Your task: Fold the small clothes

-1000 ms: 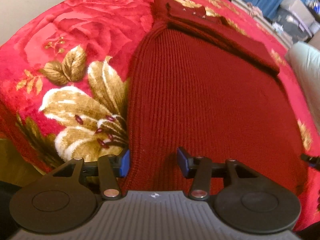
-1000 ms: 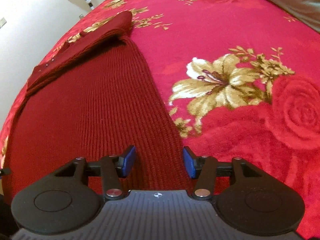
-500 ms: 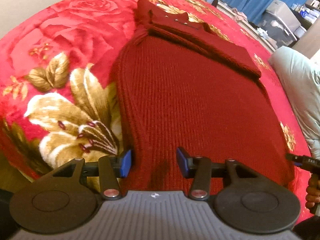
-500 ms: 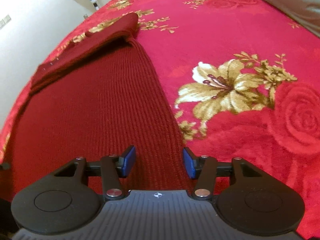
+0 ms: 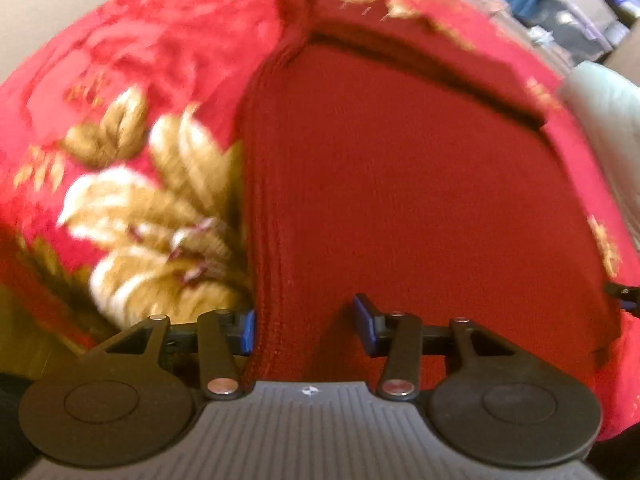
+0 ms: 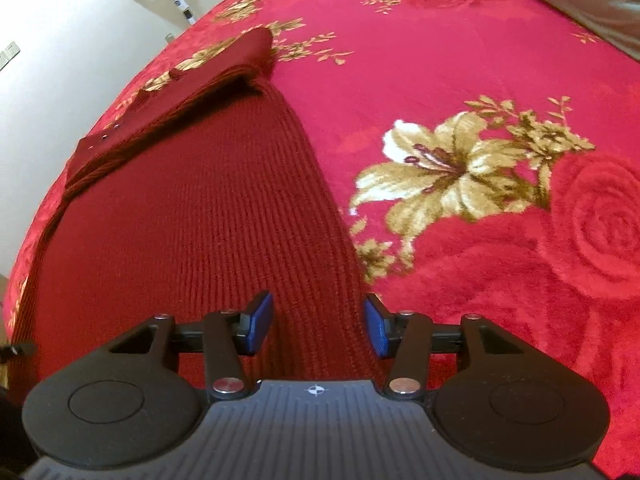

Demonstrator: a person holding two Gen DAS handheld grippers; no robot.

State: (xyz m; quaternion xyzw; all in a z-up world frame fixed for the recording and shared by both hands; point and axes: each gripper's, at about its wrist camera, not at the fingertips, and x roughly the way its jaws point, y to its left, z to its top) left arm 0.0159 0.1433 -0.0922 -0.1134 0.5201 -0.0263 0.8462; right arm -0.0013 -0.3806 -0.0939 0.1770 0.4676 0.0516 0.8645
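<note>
You have a dark red ribbed knit garment lying flat on the red plush blanket with gold lilies and roses, and only part of the folding looks done. At its far end a band of the knit is already turned back over the body, probably a sleeve or the top edge; the long body below it is unfolded.

Your left gripper sits at the near left corner of the garment. Its blue pads stand apart with the side edge rising between them, the left pad right against the cloth and the right pad clear of it, so nothing is pinched yet. That view is blurred. Your right gripper straddles the near right edge. Its jaws are closing, the knit lies between them, and neither pad presses it yet.

What remains, as I judge it, is to pinch both near corners and carry the hem up toward the turned-back band.

For room: the garment's left edge runs beside the lily print, and the blanket drops away not far beyond it on that side. On the right you have a wide stretch of bare blanket. A pale pillow lies off to the right, well apart from the fold path.
</note>
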